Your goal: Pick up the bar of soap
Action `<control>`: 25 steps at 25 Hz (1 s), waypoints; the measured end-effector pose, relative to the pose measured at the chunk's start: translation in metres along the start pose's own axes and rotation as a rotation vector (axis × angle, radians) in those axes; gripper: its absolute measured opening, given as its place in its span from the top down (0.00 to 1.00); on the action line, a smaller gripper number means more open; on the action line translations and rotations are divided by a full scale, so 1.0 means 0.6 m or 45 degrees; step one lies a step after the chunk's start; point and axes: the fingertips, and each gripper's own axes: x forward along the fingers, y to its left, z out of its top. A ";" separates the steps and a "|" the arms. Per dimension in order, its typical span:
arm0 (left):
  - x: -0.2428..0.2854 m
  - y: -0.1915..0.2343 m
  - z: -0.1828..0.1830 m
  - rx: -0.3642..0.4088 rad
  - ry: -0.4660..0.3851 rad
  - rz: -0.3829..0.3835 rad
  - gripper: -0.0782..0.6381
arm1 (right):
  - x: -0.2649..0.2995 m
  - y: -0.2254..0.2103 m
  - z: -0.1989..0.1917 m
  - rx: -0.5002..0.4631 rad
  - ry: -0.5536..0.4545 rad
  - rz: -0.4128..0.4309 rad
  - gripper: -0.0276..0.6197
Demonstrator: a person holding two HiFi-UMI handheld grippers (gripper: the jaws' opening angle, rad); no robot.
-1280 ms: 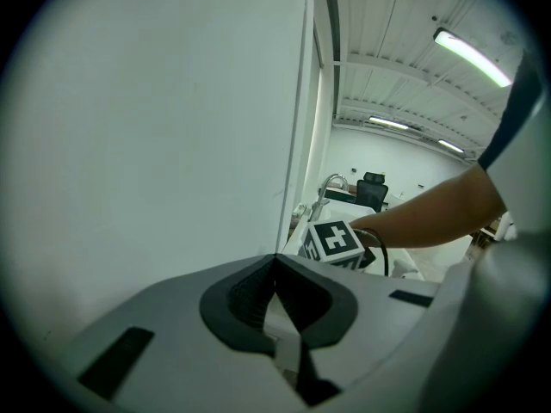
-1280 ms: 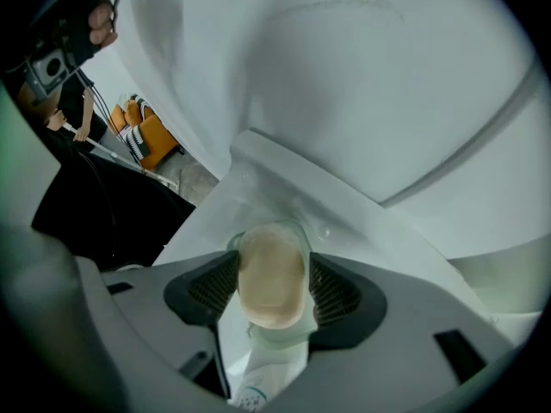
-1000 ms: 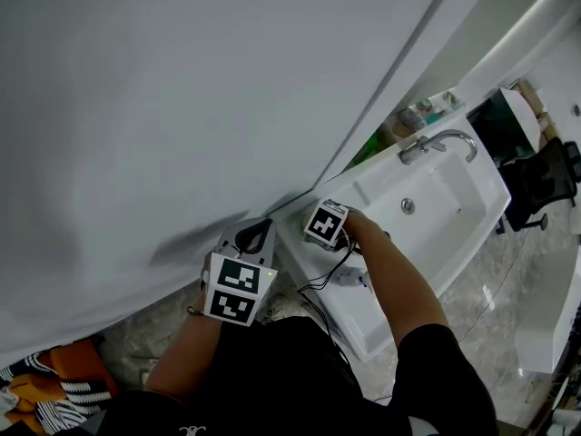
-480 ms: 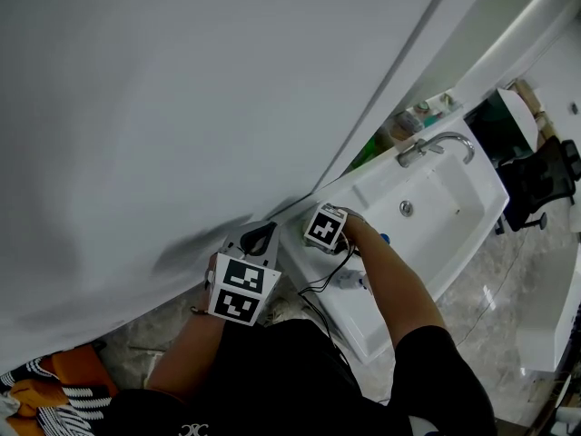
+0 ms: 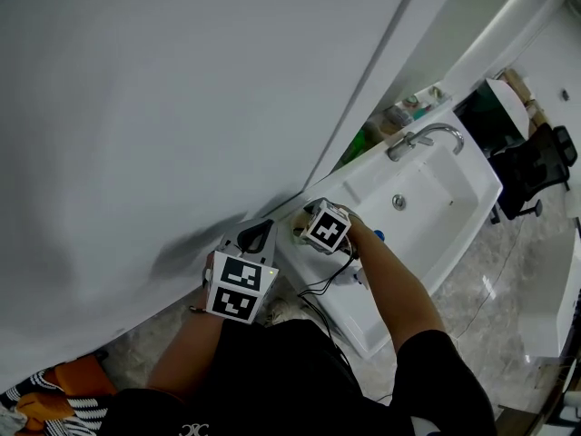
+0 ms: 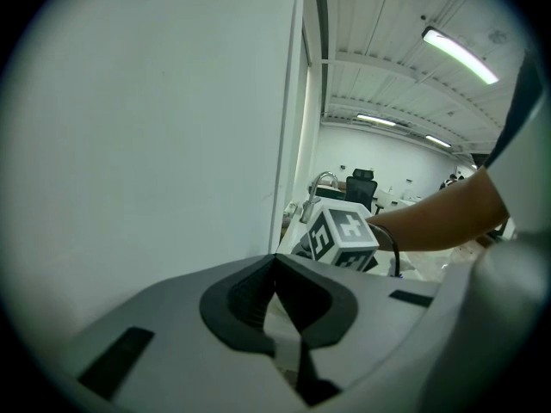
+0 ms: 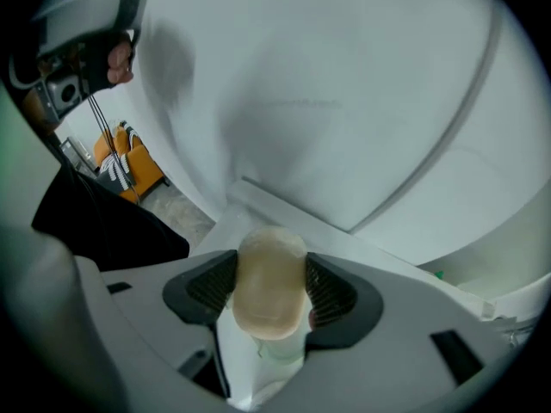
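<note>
Your right gripper is clamped on the soap, just above the sink's end beside the wall. Your left gripper has its jaws pressed together on nothing.

The bar of soap is cream, the sink white, the wall pale grey.

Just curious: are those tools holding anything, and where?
The right gripper grips the bar of soap by its sides between its fingers; the left gripper holds nothing.
</note>
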 end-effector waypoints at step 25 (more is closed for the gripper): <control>-0.004 -0.013 0.070 0.011 -0.166 -0.020 0.89 | -0.259 -0.036 0.147 0.256 -0.752 -0.482 0.55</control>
